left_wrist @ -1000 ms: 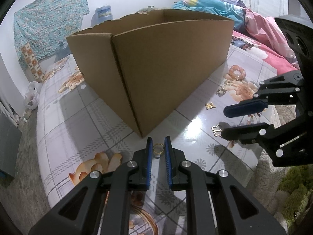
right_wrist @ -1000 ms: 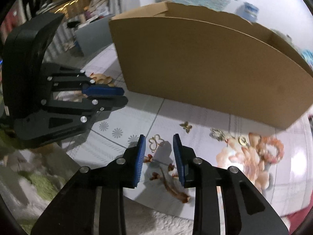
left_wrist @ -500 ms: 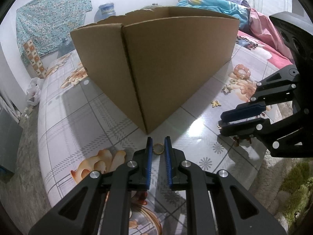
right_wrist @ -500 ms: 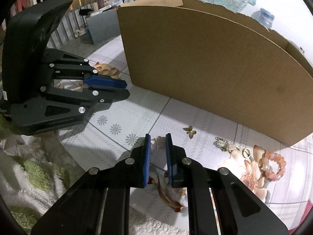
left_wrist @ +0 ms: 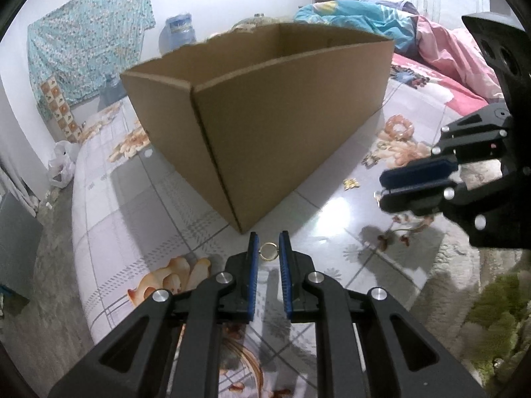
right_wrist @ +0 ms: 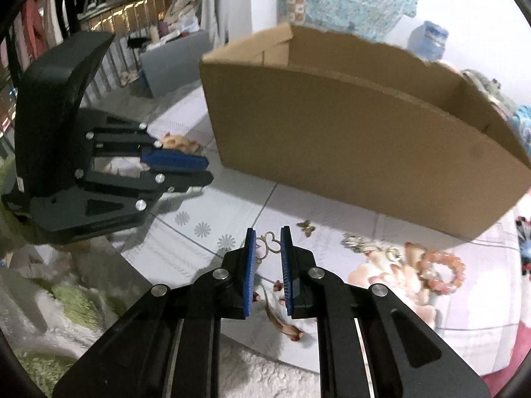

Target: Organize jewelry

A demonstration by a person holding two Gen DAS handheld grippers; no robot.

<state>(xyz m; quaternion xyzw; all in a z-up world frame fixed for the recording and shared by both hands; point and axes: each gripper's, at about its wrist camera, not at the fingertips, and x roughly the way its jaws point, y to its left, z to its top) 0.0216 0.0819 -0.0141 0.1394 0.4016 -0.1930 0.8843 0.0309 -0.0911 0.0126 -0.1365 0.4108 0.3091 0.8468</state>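
Box: open cardboard box (left_wrist: 272,112) stands on the bed's tile-print sheet (left_wrist: 109,205), its near corner just past the left gripper; it blocks everything behind it in both views.
Left gripper: left gripper (left_wrist: 268,247) has narrow jaws clamped on a small gold ring (left_wrist: 267,251), held clear of the sheet in front of the box corner.
Right gripper: right gripper (right_wrist: 268,245) has jaws that have just closed in, pinching a gold butterfly-outline charm (right_wrist: 269,244) between the blue pads.
Loose jewelry: small gold butterfly (right_wrist: 306,226) lies on the sheet just beyond the right gripper; silver clustered piece (right_wrist: 356,243), another gold ring (right_wrist: 394,252) and a peach bead bracelet (right_wrist: 441,270) lie to its right, near the foot of the box wall.
Surroundings: crumpled blue and pink blanket (left_wrist: 431,46) beyond the box; water jug (left_wrist: 177,31) and patterned cloth (left_wrist: 86,56) against the wall; green-and-white shaggy rug (left_wrist: 497,318) at the bed's near edge; white plastic bag (left_wrist: 61,164) on the floor.
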